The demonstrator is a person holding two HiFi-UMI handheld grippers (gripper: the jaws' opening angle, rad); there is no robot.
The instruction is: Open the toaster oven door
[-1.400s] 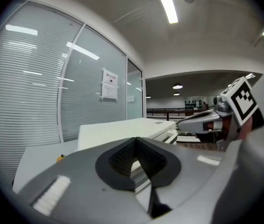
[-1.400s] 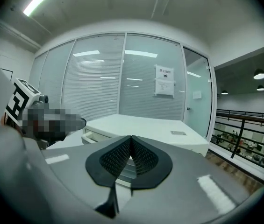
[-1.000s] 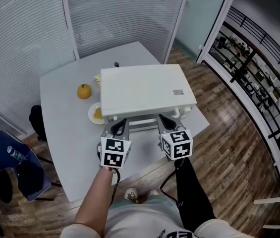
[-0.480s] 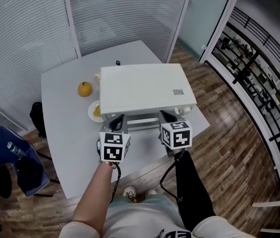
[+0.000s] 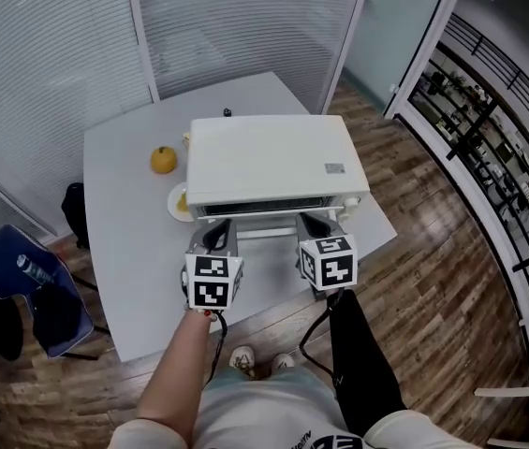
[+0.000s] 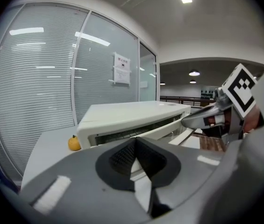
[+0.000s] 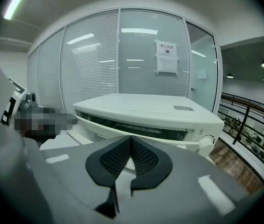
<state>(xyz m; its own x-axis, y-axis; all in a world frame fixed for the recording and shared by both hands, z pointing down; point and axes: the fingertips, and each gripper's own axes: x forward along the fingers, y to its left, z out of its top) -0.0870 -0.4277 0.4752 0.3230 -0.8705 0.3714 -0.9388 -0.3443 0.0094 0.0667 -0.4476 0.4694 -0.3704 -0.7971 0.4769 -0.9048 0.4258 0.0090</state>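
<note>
A white toaster oven [image 5: 269, 157] stands on a grey table [image 5: 124, 251]. Its door [image 5: 264, 221] is tilted partly open, with a dark gap under the oven's top edge. Both grippers sit at the door handle [image 5: 266, 234] on the oven's near side. My left gripper [image 5: 217, 239] holds the handle's left part, my right gripper [image 5: 311, 226] its right part. In the left gripper view the pads [image 6: 122, 157] meet over the white bar, with the oven [image 6: 132, 113] just beyond. The right gripper view shows the same grip in front of the oven [image 7: 141, 106].
An orange [image 5: 162, 160] lies left of the oven, and a white plate [image 5: 174, 206] with yellow food sits at the oven's front left corner. A small black item [image 5: 227, 112] is behind the oven. A blue chair [image 5: 30, 297] and a black bag [image 5: 72, 215] stand left of the table.
The door has swung outward from shut to partly open. Both grippers have drawn back toward me with the handle.
</note>
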